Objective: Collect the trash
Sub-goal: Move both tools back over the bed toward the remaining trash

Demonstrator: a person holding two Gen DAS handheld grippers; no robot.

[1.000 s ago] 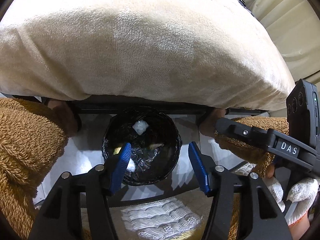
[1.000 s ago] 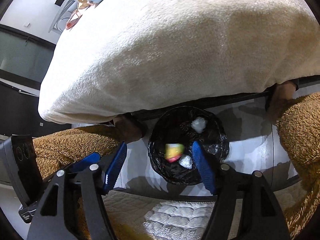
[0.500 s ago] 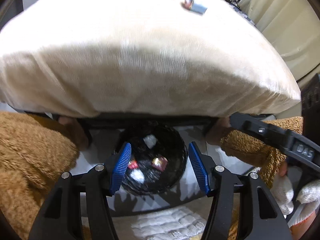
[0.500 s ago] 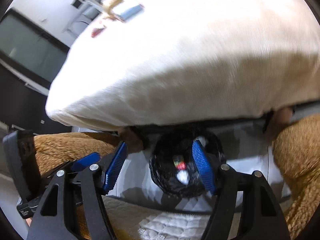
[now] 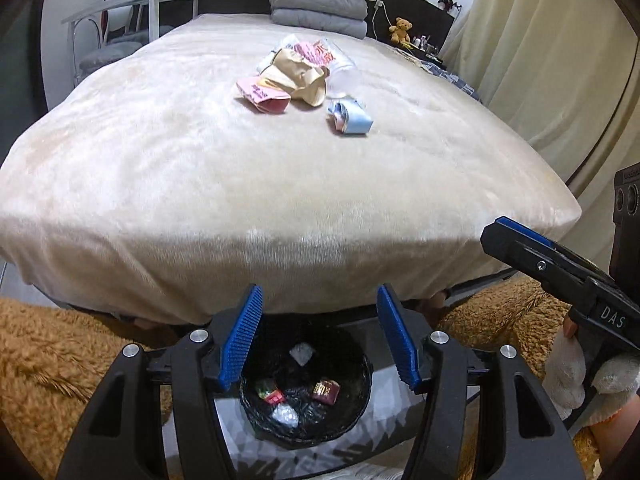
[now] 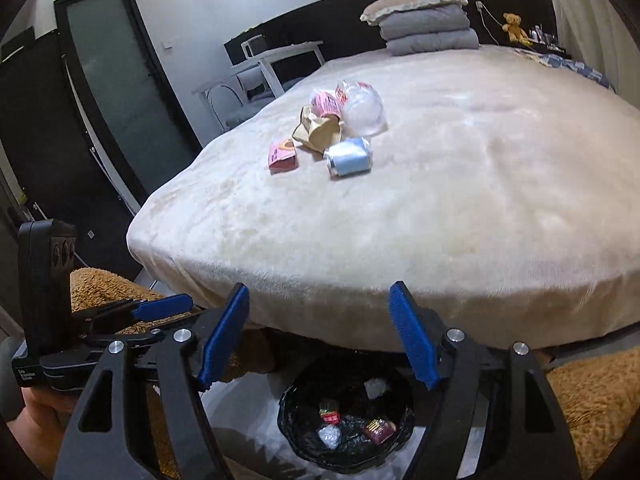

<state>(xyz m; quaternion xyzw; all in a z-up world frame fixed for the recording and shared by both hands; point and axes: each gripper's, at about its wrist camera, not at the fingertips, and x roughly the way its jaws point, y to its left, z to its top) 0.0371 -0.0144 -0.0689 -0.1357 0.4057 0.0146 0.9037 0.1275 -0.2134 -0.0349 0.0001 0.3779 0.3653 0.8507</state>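
we're holding left gripper released, empty | right gripper jaws just been opening, nothing between | both hovering over bin | wrappers lying on bed

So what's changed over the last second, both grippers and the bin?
Both views swung up from the bin to the bed. The wrapper falling a second ago now lies among the bin's trash. The right gripper has just been opening, nothing between its pads; the left gripper stays open and empty. The trash pile on the bed is untouched.
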